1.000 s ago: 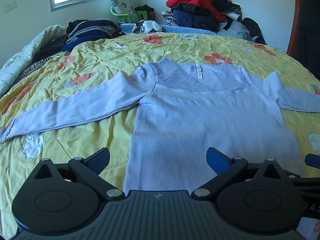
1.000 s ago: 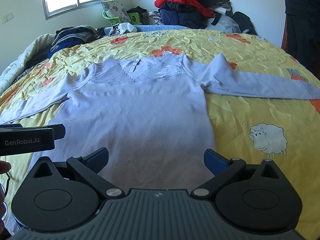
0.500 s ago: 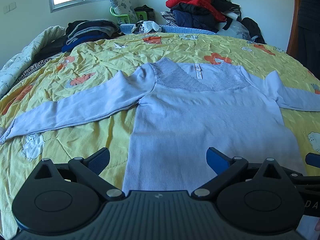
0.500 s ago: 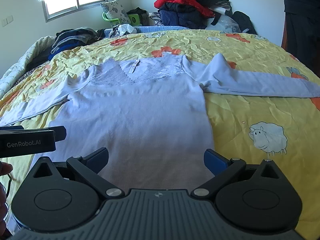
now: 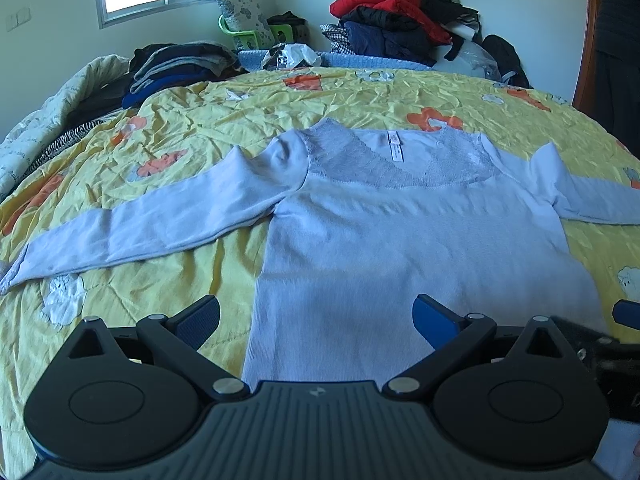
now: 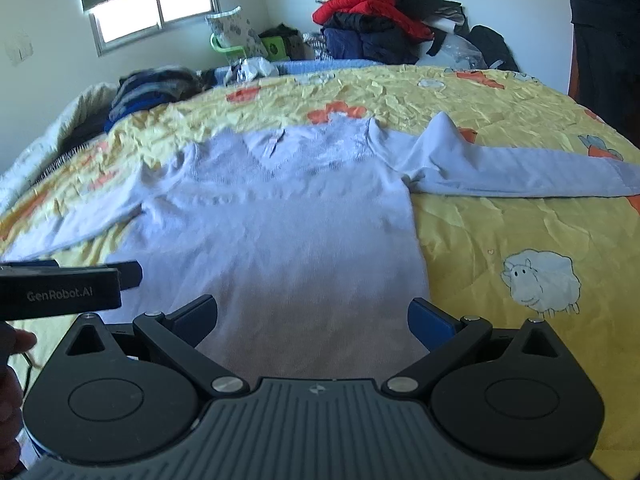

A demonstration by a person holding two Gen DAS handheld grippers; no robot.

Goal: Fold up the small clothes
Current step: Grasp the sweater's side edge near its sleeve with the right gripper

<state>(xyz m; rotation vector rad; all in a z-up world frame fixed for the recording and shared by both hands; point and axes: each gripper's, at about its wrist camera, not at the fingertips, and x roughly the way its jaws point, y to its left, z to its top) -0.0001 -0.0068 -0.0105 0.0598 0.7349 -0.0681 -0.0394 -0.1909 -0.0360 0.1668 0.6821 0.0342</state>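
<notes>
Nearest me, both tools wait empty above the hem; no fold is made yet.

Under my left tool and my right tool, each with its blue pads spread wide and gripping nothing, lies the pale lilac long-sleeved knit top, flat and face up on the yellow cartoon-print bedspread. Its hem is closest to me, the body smooth, the lace yoke and white neck label further off. Both sleeves stretch straight out to the sides, one to my left, one to my right. I judge the spreading finished and all folding left: sleeves inward, then body doubled. Beyond, heaped clothes sit against the wall.
</notes>
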